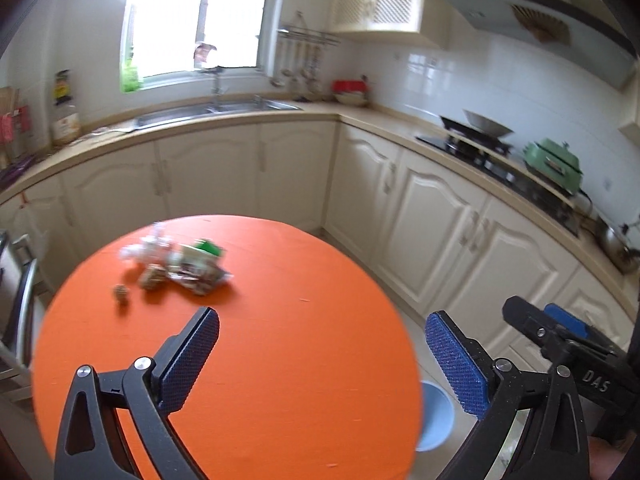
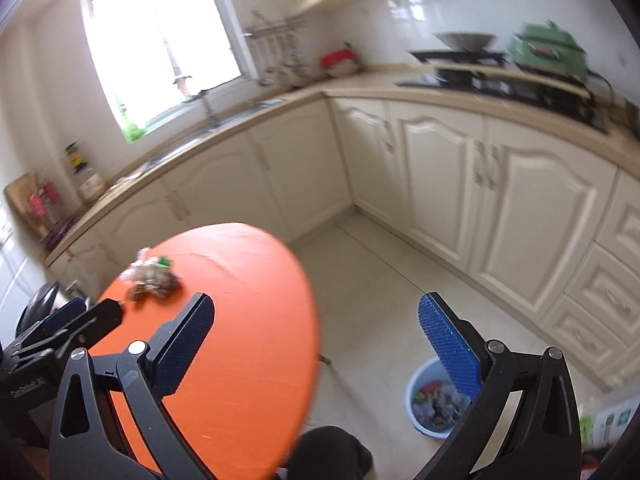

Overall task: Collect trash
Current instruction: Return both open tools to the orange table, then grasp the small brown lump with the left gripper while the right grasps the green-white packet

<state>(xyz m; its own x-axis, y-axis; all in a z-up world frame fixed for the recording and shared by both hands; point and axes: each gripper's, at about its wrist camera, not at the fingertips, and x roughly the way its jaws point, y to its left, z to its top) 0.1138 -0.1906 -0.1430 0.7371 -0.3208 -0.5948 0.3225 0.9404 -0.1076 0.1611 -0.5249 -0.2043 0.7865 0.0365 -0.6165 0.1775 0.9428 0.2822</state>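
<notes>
The left gripper (image 1: 322, 332) fills the near edge of its own view, its two blue pads (image 1: 456, 364) spread wide with nothing between them. Under it lies a round orange table (image 1: 260, 360). The trash pile (image 1: 180, 262), a blurred clump of crumpled wrappers with a green scrap on top, sits on the far left part of the tabletop, well apart from the fingers. A small loose scrap (image 1: 121, 292) lies just left of the pile. At the right edge of this view the right gripper (image 1: 560, 328) shows as a black body with a blue pad.

In the right wrist view the right gripper (image 2: 316, 322) also stands wide open and empty, one finger over the table (image 2: 240, 320), the other over the pale floor. A light blue bin (image 2: 416, 384) stands on the floor to the right of the table, partly hidden behind the right pad, with mixed scraps inside. The trash pile (image 2: 150, 274) is on the far left of the table. A dark clothed knee (image 2: 332, 452) shows at the near edge.

Behind, cream cabinets (image 1: 432, 208) run under a beige counter with a sink (image 1: 216, 110) below a bright window, and a stove with a green pot (image 1: 554, 164) on the right.
</notes>
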